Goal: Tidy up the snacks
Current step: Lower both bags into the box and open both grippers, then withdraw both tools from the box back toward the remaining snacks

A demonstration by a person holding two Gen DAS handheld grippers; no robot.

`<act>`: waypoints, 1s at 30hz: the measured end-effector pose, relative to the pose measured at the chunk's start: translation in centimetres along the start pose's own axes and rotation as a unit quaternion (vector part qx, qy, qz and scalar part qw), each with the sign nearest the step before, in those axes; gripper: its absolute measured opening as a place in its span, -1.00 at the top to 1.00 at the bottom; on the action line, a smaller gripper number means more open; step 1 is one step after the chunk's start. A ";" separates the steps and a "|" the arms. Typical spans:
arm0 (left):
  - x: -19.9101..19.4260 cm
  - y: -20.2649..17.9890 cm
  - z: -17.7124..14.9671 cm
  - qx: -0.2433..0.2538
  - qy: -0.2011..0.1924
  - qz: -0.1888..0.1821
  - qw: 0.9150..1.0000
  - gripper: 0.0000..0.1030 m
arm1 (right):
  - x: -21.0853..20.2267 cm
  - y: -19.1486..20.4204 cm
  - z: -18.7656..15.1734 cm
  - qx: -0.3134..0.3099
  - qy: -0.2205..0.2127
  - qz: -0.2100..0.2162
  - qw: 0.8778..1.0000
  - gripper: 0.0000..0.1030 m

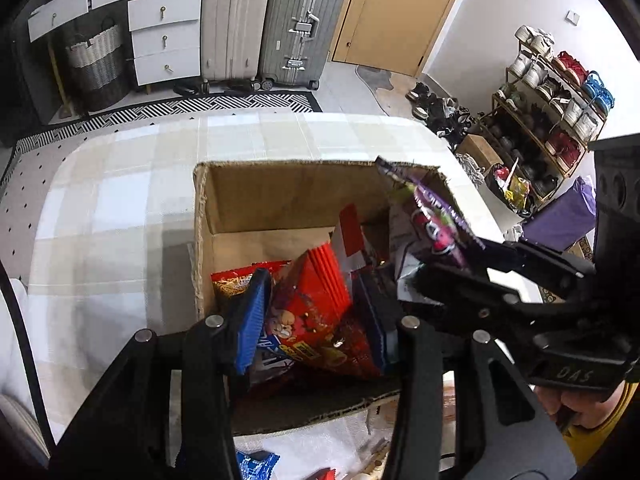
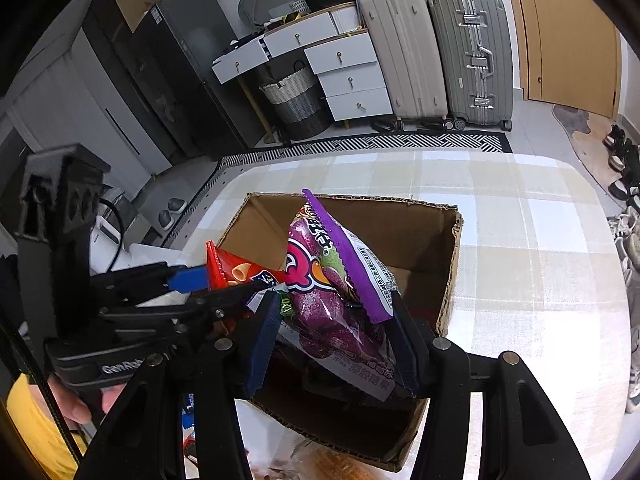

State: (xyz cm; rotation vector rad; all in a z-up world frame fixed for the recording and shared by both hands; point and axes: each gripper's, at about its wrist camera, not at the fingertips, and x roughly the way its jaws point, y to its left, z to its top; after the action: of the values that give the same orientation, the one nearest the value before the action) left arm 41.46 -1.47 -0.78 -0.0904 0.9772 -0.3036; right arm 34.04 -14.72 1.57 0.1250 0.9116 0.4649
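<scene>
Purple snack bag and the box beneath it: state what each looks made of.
Purple snack bag: glossy printed plastic film, judging by glare, crinkles and the serrated sealed edge. Box: plain brown corrugated cardboard, matte, with rough, frayed cut rims.

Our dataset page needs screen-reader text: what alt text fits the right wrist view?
The right tool grips a purple snack bag above an open cardboard box on a checked tablecloth; the left tool reaches in beside a red bag.

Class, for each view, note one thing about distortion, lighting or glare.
Left wrist view: fisheye bends the table edge, black vignette fills the corners, and the cardboard box casts a soft shadow to its left. Right wrist view: the suitcases lean, and the purple snack bag glints.
</scene>
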 end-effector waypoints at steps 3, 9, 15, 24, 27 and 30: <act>-1.0 -0.2 -0.2 -0.002 -0.008 0.012 1.000 -0.29 | 0.0 0.0 0.0 -0.003 0.000 -0.002 1.000 -0.06; -2.8 0.6 -0.7 -0.021 -0.022 0.014 0.999 -0.37 | -0.4 -0.1 0.1 -0.002 -0.005 -0.010 1.000 -0.10; -5.1 0.8 -0.8 -0.028 -0.043 0.021 0.998 -0.50 | -1.3 0.2 -0.2 -0.002 -0.005 -0.009 1.000 -0.10; -8.3 0.0 -2.3 -0.031 -0.047 0.026 0.998 -0.50 | -2.8 1.2 -2.3 -0.021 -0.003 -0.019 1.000 -0.10; -9.4 -0.2 -2.9 -0.032 -0.046 0.025 0.998 -0.50 | -3.9 1.3 -2.7 -0.014 -0.006 -0.017 1.000 -0.10; -10.8 -0.5 -3.8 -0.033 -0.052 0.023 0.998 -0.50 | -5.7 1.3 -3.2 -0.008 -0.015 -0.013 1.000 -0.10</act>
State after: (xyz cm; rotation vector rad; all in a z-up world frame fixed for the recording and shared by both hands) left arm 32.55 1.41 5.85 -0.1425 0.8840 -0.2223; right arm 28.12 -16.34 4.15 0.1053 0.8789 0.4450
